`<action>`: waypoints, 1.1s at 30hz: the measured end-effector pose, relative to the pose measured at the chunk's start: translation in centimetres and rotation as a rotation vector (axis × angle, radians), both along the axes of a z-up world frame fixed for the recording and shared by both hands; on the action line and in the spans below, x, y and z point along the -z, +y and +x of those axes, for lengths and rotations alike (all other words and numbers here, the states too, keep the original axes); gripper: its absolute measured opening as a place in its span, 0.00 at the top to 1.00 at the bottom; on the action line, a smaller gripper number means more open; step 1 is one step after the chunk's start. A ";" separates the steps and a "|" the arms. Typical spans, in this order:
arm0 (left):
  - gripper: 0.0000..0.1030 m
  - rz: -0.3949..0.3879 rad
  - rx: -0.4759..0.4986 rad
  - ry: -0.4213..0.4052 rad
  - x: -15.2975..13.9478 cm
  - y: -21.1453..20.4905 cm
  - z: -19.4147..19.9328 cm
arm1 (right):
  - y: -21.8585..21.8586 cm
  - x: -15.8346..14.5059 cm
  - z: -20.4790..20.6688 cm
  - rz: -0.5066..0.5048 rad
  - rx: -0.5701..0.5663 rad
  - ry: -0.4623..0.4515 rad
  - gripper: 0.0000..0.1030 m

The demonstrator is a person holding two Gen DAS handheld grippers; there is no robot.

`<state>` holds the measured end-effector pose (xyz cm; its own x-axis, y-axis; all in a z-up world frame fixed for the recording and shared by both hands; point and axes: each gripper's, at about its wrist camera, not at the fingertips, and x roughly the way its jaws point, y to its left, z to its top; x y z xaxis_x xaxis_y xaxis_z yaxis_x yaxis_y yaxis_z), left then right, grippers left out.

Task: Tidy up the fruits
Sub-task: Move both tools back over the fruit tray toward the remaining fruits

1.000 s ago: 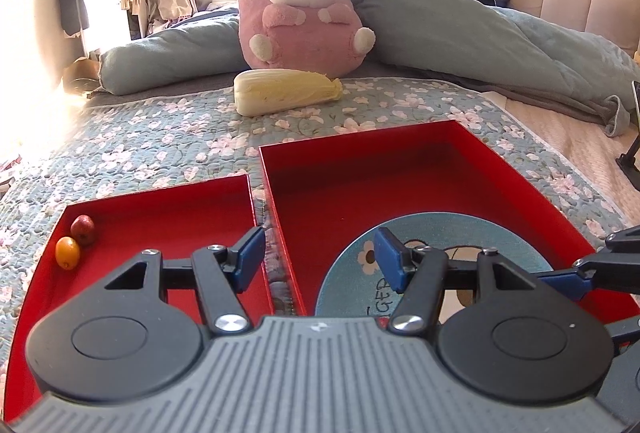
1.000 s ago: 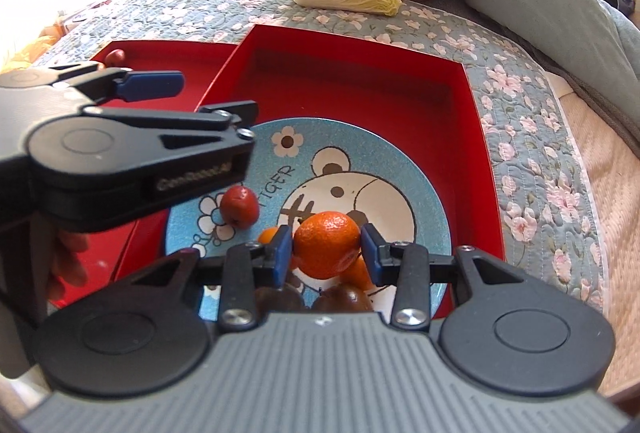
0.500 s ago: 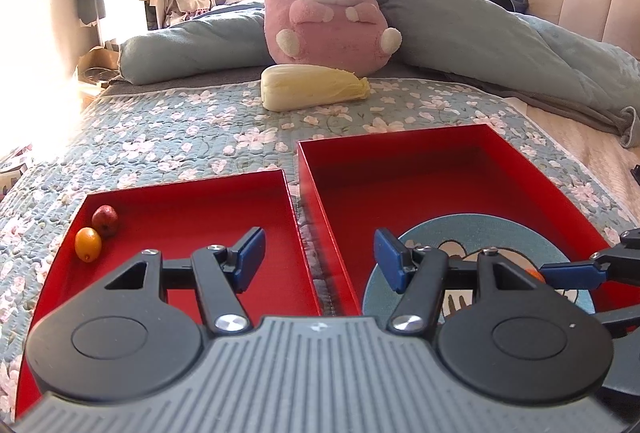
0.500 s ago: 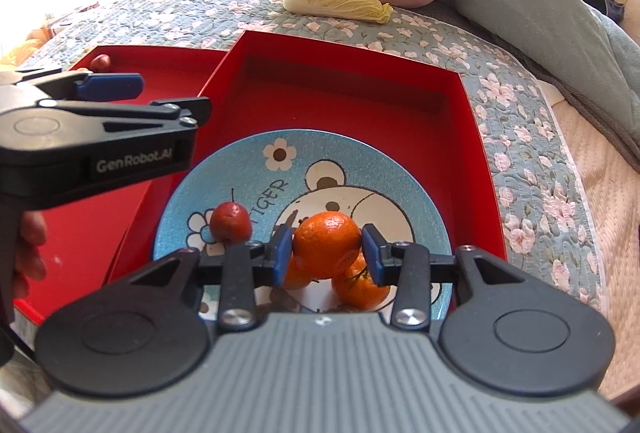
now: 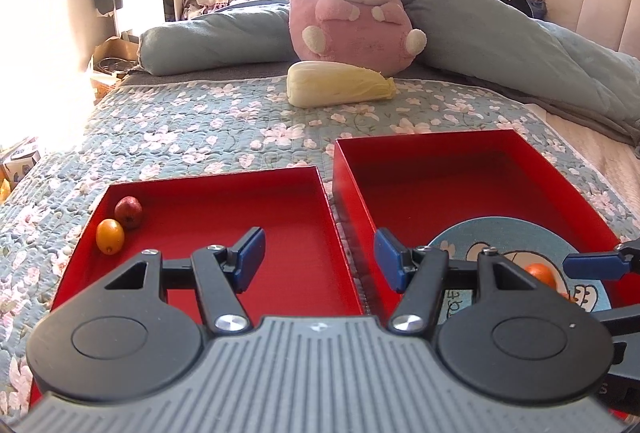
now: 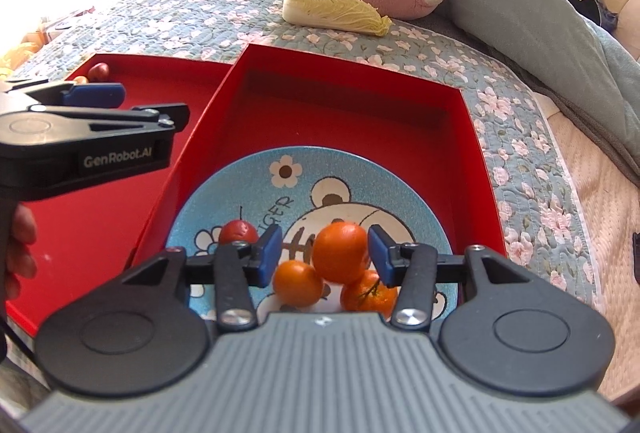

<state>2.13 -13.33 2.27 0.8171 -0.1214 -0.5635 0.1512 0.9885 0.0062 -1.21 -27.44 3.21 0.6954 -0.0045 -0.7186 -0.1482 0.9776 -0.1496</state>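
Two red trays sit side by side on the flowered quilt of a bed (image 5: 192,121): the shallow left tray (image 5: 224,217) and the deeper right tray (image 6: 352,105). In the right tray lies a blue cartoon plate (image 6: 360,177) carrying three oranges and a small red fruit (image 6: 238,231) with a stem. The right hand-held gripper (image 6: 322,255) hangs over the plate with its blue pads spread apart; the top orange (image 6: 340,253) sits between them, close to the right pad with a clear gap at the left pad, so nothing is gripped. Two more oranges, one (image 6: 298,283) to the lower left and one (image 6: 368,295) to the lower right, lie just under it. The left hand-held gripper (image 5: 320,259) is wide open and holds nothing, poised above the divide between the trays. At the far left corner of the left tray rest a small red fruit (image 5: 128,212) and a small orange fruit (image 5: 109,236), touching each other. Beyond the trays lie a napa cabbage (image 5: 340,89) and a pink plush toy (image 5: 354,13).
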 end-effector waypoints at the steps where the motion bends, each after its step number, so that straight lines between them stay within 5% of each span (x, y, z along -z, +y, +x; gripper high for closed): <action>1: 0.36 0.000 -0.004 0.001 0.0 0.2 0.1 | 0.1 0.0 0.0 -0.002 -0.002 -0.002 0.49; 20: 0.36 0.004 -0.098 0.015 0.8 3.5 0.9 | 2.5 -1.7 0.0 0.025 -0.062 -0.109 0.49; 33: 0.36 0.118 -0.400 0.035 3.0 9.6 4.3 | 8.7 -4.3 3.9 0.156 -0.288 -0.163 0.49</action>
